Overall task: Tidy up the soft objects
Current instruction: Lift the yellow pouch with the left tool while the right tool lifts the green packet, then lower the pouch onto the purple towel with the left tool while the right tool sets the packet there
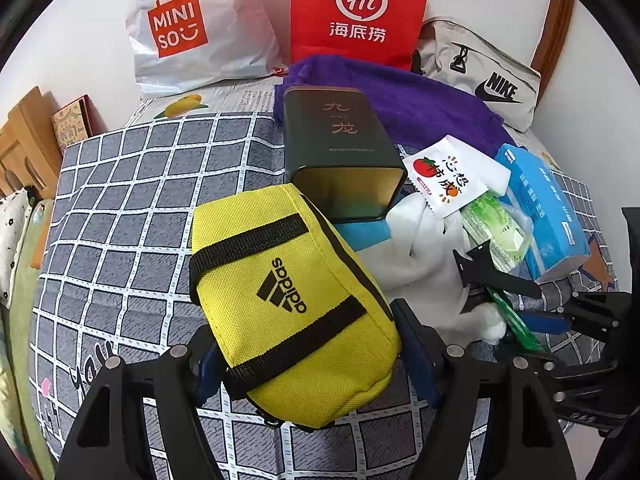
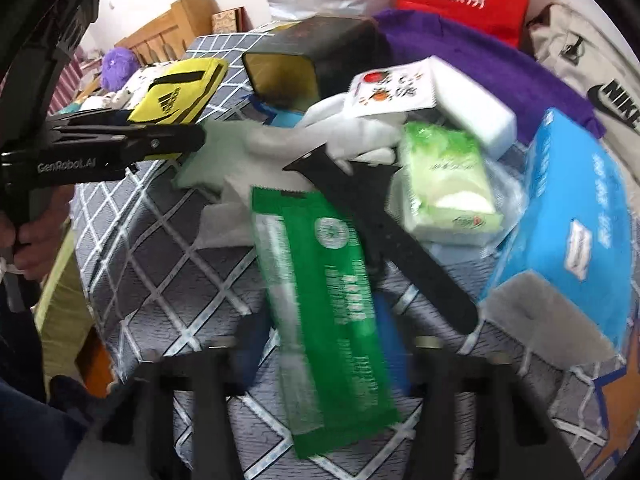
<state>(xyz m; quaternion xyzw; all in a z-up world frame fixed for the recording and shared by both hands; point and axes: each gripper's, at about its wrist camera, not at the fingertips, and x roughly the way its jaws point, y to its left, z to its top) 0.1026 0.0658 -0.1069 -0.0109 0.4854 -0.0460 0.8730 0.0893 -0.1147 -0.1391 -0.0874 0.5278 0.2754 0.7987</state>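
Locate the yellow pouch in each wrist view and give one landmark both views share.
Left wrist view: the yellow pouch fills the lower centre, between the left gripper fingers.
Right wrist view: the same pouch sits small at upper left, beyond the left gripper's black arm.
Shared landmark: the dark open tin, lying just past the pouch.

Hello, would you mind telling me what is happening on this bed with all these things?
A person is sorting a pile of soft items on a checked bedspread, holding a gripper in each hand. The left gripper is closed on a yellow Adidas pouch. The right gripper has a green packet between its fingers, though blur hides whether they press it. Tissue packs, a white cloth, a black strap and a dark tin remain heaped beside them.
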